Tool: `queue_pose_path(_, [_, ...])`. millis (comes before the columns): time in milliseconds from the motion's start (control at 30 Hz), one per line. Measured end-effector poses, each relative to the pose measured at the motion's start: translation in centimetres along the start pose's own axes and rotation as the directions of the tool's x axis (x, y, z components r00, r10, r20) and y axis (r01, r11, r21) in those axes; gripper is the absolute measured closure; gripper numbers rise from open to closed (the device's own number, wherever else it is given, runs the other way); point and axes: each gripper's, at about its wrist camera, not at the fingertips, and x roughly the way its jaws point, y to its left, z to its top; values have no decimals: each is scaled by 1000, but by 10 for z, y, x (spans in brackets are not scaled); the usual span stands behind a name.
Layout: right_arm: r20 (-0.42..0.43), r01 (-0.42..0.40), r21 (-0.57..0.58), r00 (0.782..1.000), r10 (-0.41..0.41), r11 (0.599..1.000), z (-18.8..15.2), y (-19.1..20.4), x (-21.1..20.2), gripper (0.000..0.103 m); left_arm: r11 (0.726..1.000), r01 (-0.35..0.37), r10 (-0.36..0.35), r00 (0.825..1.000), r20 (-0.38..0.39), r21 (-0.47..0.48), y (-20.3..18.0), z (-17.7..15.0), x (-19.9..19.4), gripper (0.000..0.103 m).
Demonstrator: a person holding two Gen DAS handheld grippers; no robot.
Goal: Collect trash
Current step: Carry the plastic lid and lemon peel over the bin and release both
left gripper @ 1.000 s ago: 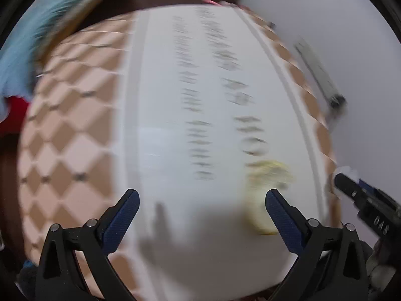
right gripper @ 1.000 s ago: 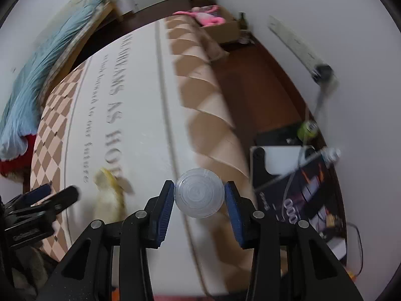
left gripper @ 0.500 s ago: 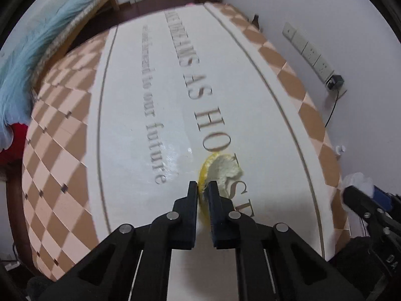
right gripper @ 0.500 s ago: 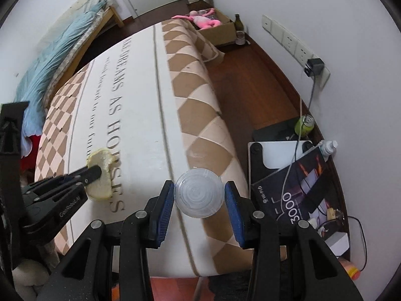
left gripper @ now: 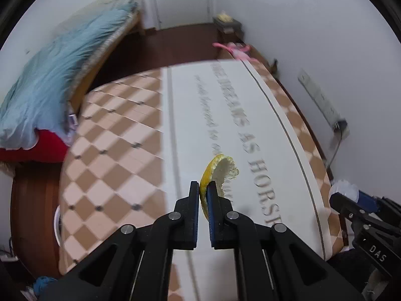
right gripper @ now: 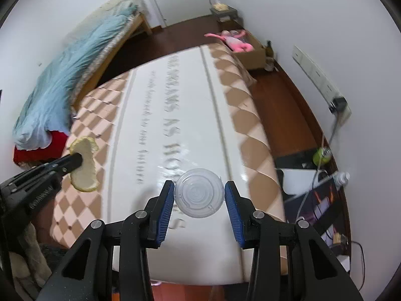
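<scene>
Pinching a yellow citrus peel between closed jaws, the left gripper is holding it lifted above the mattress. Beside it, the right gripper is clamping a clear plastic lid over the mattress's near end. Printed wording is running lengthwise along the mattress, only "AS HORS" being legible. Beyond the mattress's far end, a pink toy is lying in a cardboard box.

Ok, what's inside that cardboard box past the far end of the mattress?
In the right wrist view, a pink plush toy lies across the top of the open cardboard box. Whatever sits beneath the toy is hidden by it and the box walls.
</scene>
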Motion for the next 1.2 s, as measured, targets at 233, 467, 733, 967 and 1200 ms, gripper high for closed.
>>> queue_pose_path(233, [30, -75, -106, 996, 79, 991, 18, 77, -15, 60, 994, -50, 58, 995, 78, -93, 77, 6, -46, 99])
queue_pose_path(467, [13, -198, -239, 978, 207, 950, 27, 196, -9, 60, 971, -118, 146, 981, 126, -206, 178, -1, -90, 99])
queue_pose_path(733, [-86, -342, -363, 939, 334, 867, 21, 356, 29, 60, 913, -186, 239, 965, 107, -363, 307, -23, -113, 99])
queue_pose_path(967, [-233, -405, -448, 913, 334, 797, -6, 475, 96, 60, 842, -238, 272, 962, -1, -485, 405, -61, -80, 99])
queue_pose_path(1200, [-369, -403, -520, 901, 227, 753, -37, 542, 184, 60, 778, -227, 183, 974, -134, -586, 468, -115, -15, 99])
